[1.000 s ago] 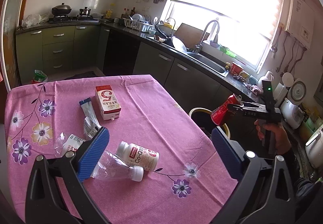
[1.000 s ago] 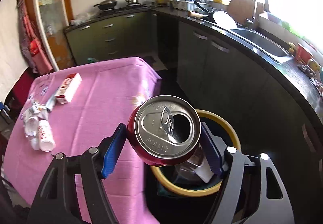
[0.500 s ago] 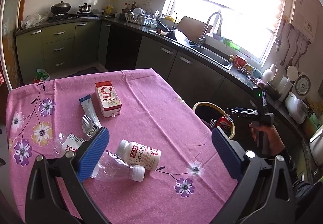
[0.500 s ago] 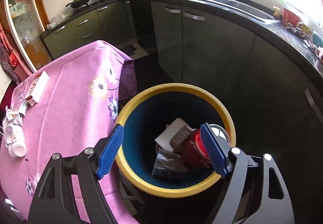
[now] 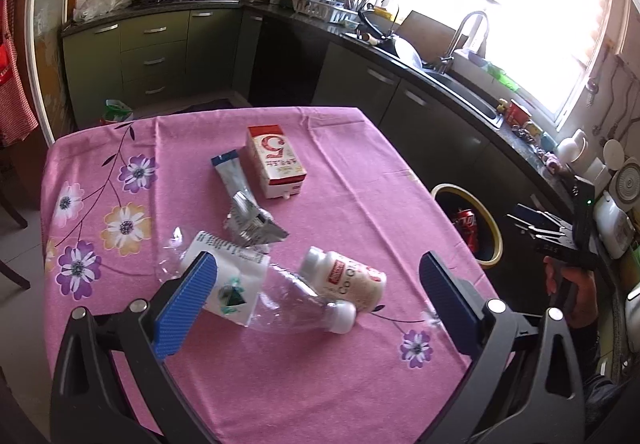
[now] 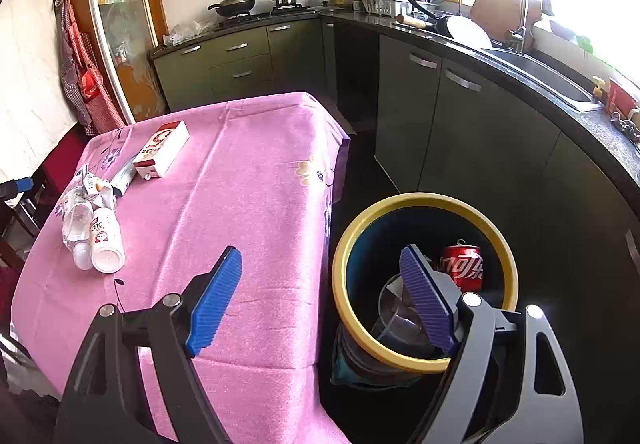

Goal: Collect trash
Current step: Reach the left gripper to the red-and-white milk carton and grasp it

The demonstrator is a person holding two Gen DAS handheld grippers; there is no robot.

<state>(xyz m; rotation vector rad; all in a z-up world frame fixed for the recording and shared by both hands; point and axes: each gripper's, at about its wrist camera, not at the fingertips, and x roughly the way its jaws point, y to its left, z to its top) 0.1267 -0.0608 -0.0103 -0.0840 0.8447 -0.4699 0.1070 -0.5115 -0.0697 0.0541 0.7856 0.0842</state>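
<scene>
While the red cola can [image 6: 463, 268] lies binned beyond the empty, spread right gripper [image 6: 320, 300], carton [image 5: 276, 160], wrappers [image 5: 250, 219] and two bottles [image 5: 304, 294] remain ahead of the empty, spread left gripper [image 5: 316, 308].

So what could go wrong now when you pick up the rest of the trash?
The clear bottle and white bottle lie touching between the open left hand-held gripper fingers, so closing might catch both or roll one away. The foil wrapper looks crumpled and could slip. The trash bin sits below the table's edge, so a drop could miss it.
</scene>
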